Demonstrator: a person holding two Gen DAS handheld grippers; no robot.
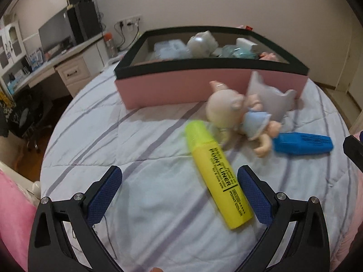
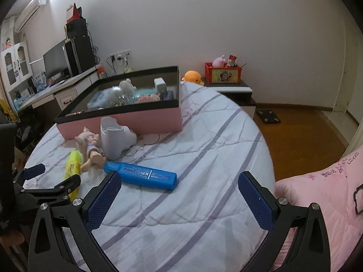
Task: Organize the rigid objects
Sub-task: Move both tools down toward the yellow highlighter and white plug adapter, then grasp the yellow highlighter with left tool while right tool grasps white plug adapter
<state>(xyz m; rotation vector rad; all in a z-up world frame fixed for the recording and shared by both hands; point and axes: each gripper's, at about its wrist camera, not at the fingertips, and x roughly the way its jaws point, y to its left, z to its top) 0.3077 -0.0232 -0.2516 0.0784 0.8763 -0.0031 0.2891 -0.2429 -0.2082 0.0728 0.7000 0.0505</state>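
Striped bedding (image 2: 204,149) carries everything. Left gripper (image 1: 179,179), jaws wide, hovers low over the yellow highlighter (image 1: 217,176); right gripper (image 2: 179,185), also wide, hangs just beside the blue highlighter (image 2: 140,174). Farther off, the pink box (image 2: 127,117) holds small toys; a doll (image 1: 240,117) lies before it.

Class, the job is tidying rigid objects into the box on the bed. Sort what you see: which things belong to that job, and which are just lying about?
Job:
yellow highlighter
blue highlighter
doll
white plastic piece
pink box
left gripper, open
right gripper, open

Lying about:
monitor
orange plush
red crate
floor scale
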